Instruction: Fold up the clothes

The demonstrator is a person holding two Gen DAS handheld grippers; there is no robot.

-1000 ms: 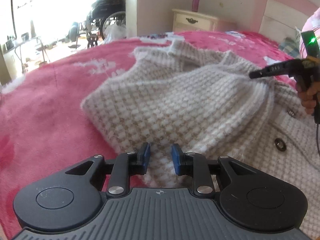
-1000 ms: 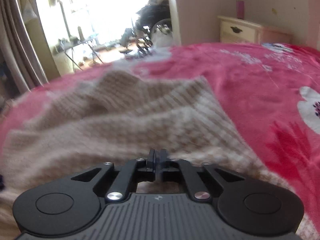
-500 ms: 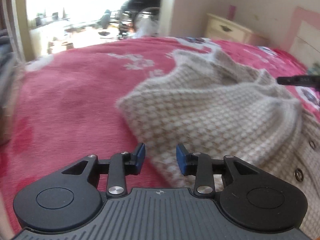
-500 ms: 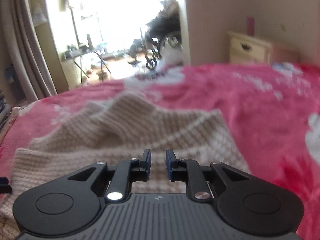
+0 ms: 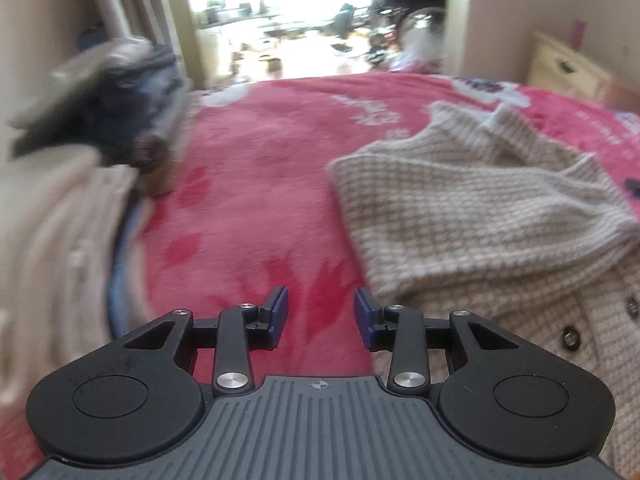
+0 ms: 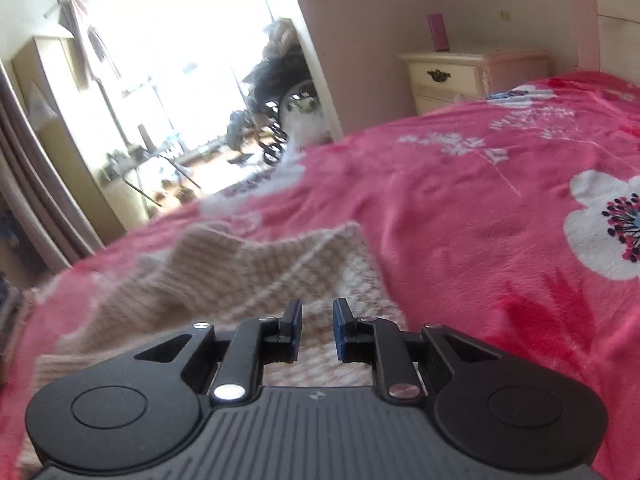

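Now both our grippers, left (image 5: 321, 312) and right (image 6: 317, 326), have just spread empty, releasing the cardigan (image 5: 480, 216); this fold looks laid.

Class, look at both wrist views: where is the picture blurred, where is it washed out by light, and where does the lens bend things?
Left wrist view: the clothes pile at left is smeared by motion blur; the doorway is washed out white. Right wrist view: sharper, though the sweater looks soft; the window area is overexposed; the fisheye tilts and bends the nightstand and walls.
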